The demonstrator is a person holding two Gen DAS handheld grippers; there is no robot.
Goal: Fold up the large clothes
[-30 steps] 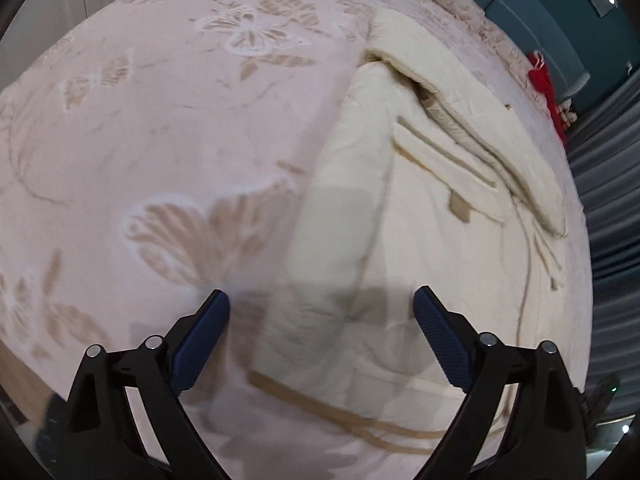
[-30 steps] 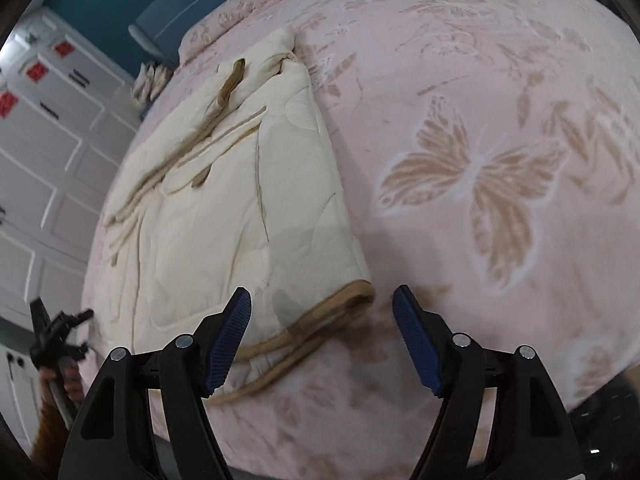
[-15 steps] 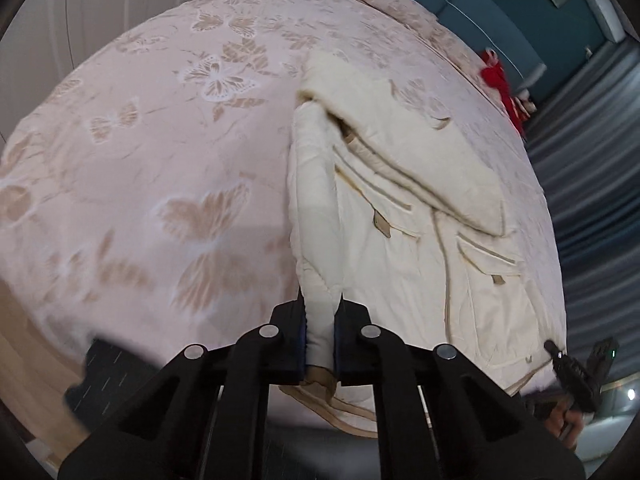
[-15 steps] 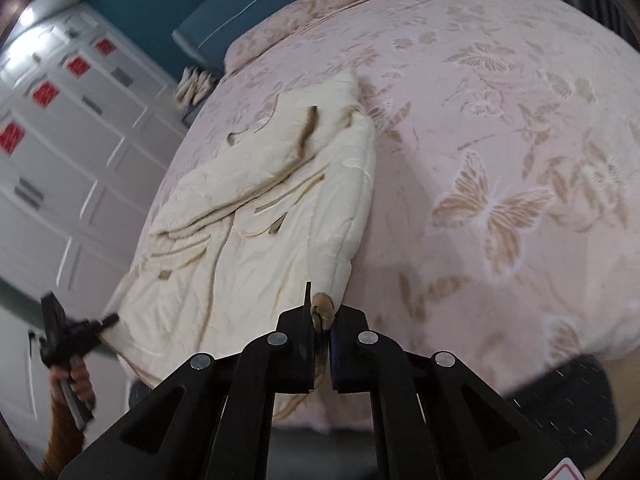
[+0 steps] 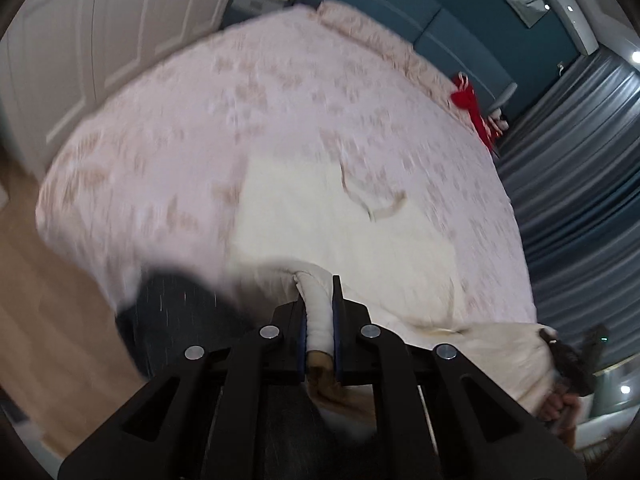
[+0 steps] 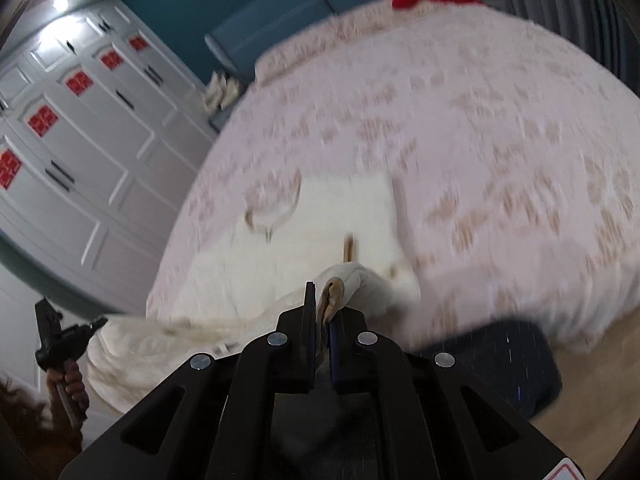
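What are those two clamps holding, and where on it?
Both hold the cream garment: the left gripper pinches one corner of its tan-trimmed bottom hem, the right gripper the other corner.

Clamped now on the near hem of the padded cream-white coat [image 5: 320,216], where a second ago stood wide open above it: left gripper [image 5: 318,316] and right gripper [image 6: 320,316], each pinching a near corner. Raised well clear of the pink butterfly-print bedspread [image 5: 180,152], with the hem lifted and slung between them. Bed seen from farther off, with wooden floor [image 5: 44,300] newly in view.
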